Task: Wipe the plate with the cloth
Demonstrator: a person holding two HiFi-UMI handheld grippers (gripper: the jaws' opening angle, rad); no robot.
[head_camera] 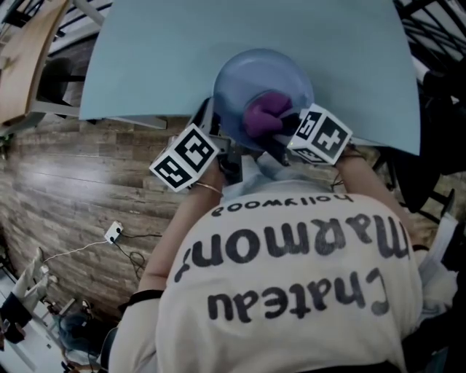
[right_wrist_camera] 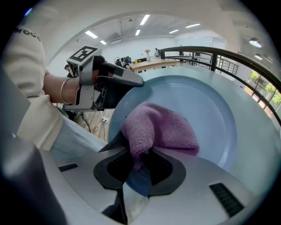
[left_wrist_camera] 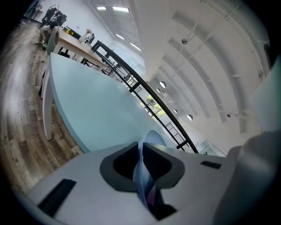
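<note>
Purple cloth (right_wrist_camera: 162,129) pressed on a blue plate (head_camera: 255,73), held up at the near edge of a pale blue surface (head_camera: 145,58).
The left gripper (left_wrist_camera: 142,169) has its fingers clamped on the plate's rim, holding it tilted. The right gripper (right_wrist_camera: 138,165) pinches the cloth between its fingers, and the cloth lies bunched against the plate's inner face. A wood-plank floor (head_camera: 73,182) lies beside the surface. A black railing (left_wrist_camera: 145,94) runs behind it, and strip lights (left_wrist_camera: 120,9) line the white ceiling (left_wrist_camera: 197,52).

Pale blue round plate (head_camera: 251,73), tilted up over the near edge of the table (head_camera: 145,58). Purple fluffy cloth (head_camera: 263,115), bunched against the plate's hollow face.
</note>
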